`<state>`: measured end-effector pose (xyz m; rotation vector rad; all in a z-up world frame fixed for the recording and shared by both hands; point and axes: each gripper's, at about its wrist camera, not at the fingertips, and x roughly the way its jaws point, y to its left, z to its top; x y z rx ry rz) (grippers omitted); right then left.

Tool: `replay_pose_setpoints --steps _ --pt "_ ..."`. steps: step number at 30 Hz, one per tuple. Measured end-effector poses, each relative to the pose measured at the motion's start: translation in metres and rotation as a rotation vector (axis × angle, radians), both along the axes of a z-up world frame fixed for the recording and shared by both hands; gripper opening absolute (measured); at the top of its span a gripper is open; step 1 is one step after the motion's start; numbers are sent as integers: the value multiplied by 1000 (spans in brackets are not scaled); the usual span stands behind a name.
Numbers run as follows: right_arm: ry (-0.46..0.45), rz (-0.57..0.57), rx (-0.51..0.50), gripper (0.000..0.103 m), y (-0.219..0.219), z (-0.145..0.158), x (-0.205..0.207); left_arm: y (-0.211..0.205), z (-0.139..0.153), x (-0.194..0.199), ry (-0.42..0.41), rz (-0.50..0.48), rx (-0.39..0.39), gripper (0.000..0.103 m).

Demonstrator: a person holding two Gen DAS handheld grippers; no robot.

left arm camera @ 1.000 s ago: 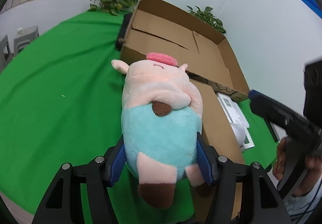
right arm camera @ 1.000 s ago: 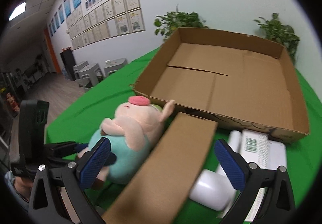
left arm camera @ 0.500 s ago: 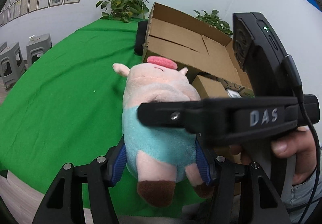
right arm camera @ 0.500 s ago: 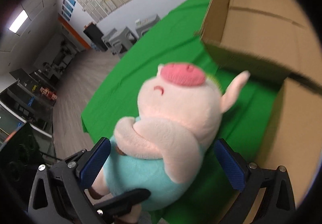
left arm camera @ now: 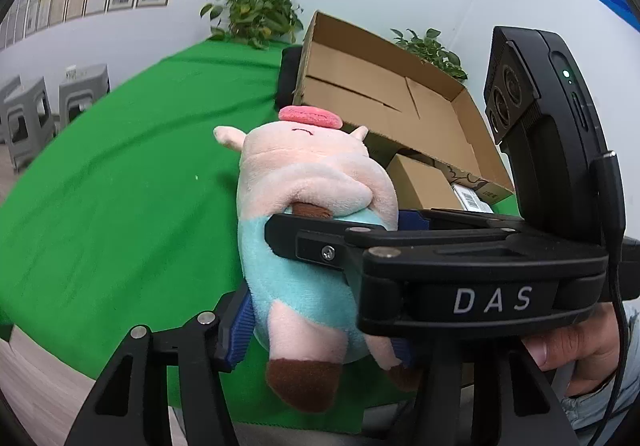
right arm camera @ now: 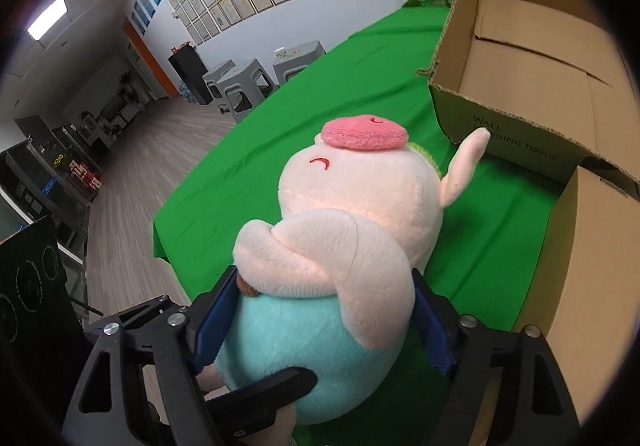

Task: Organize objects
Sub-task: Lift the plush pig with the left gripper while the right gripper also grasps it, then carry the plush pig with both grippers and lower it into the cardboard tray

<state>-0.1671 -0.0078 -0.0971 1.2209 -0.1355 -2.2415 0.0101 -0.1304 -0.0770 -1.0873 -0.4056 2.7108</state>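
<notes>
2 sets of tongs meet on 1 plush pig (left arm camera: 308,230). The left tongs (left arm camera: 324,330) are clamped on the toy's lower body, blue pads pressed into the turquoise belly just above its brown-tipped feet, and are closing further. The right tongs (right arm camera: 316,322) are closing too, their blue pads against the toy's sides just under its folded pink arms. In the left wrist view the right tool crosses in front of the pig, a person's hand (left arm camera: 576,346) gripping its handle. The pig sits between both tools at the near edge of the green-covered counter (left arm camera: 120,205), snout toward an open cardboard box (left arm camera: 400,101). A smaller box (right arm camera: 592,266) lies just in front of it. Potted plants (left arm camera: 252,13) stand behind, against the wall.
</notes>
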Motion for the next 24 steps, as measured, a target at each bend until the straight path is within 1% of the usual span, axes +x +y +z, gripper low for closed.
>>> replay_pose_setpoints --steps 2,4,6,9,12,13,15,17,20,22,24 --pt "14 2 -16 76 1 3 0 3 7 2 21 -4 -15 52" --pt "47 -1 -31 75 3 10 1 8 19 4 51 -8 -35 52" --pt "90 -11 -50 74 4 18 2 15 33 1 88 -19 -50 52" --pt "177 -42 -70 73 10 37 0 30 58 -10 159 -48 -85 52" --pt "266 -80 -74 72 23 64 -9 47 91 -32 240 -83 -105 52" --pt "307 -94 -62 72 29 77 -11 53 104 -39 277 -94 -117 52" --pt "400 -115 -44 71 40 103 -13 68 135 -50 377 -115 -142 52" --pt "486 -133 -50 71 54 131 -15 79 165 -61 462 -132 -151 52" --pt "615 -160 -25 71 65 171 -18 90 198 -84 530 -162 -136 52" --pt "654 -174 -11 71 72 185 -26 97 210 -98 548 -175 -138 52" --pt "666 -181 -11 71 78 195 -35 103 221 -113 560 -185 -150 52"
